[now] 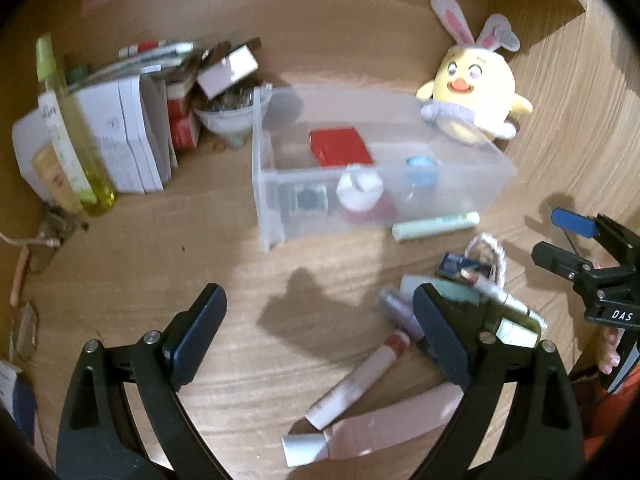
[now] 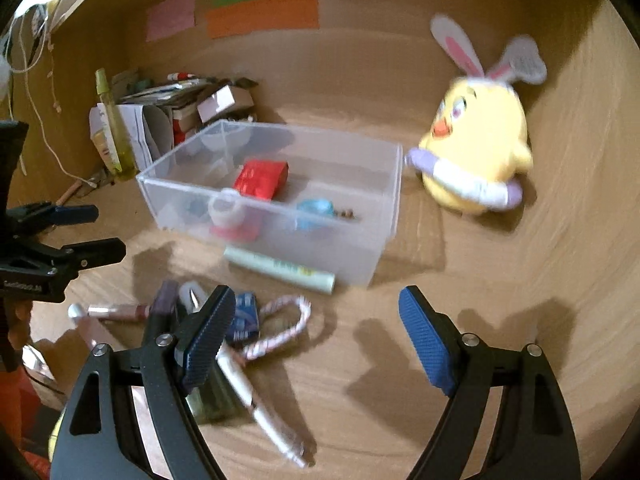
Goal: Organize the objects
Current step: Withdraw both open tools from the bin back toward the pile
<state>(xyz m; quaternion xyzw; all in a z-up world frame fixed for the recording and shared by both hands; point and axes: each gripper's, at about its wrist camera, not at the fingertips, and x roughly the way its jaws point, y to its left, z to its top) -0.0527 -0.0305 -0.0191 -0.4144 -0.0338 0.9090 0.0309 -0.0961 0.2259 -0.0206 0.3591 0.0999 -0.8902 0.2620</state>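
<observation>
A clear plastic bin stands mid-desk holding a red box, a blue round item and a white-capped jar. A pale green tube lies against its near wall. Loose cosmetics lie nearer: a pink tube, a white pen, a small blue box and a twisted cord loop. My left gripper is open above bare wood. My right gripper is open beside the pile, holding nothing.
A yellow plush chick with rabbit ears sits right of the bin. At the back left stand booklets, a green spray bottle and a small bowl. Wooden walls enclose the desk.
</observation>
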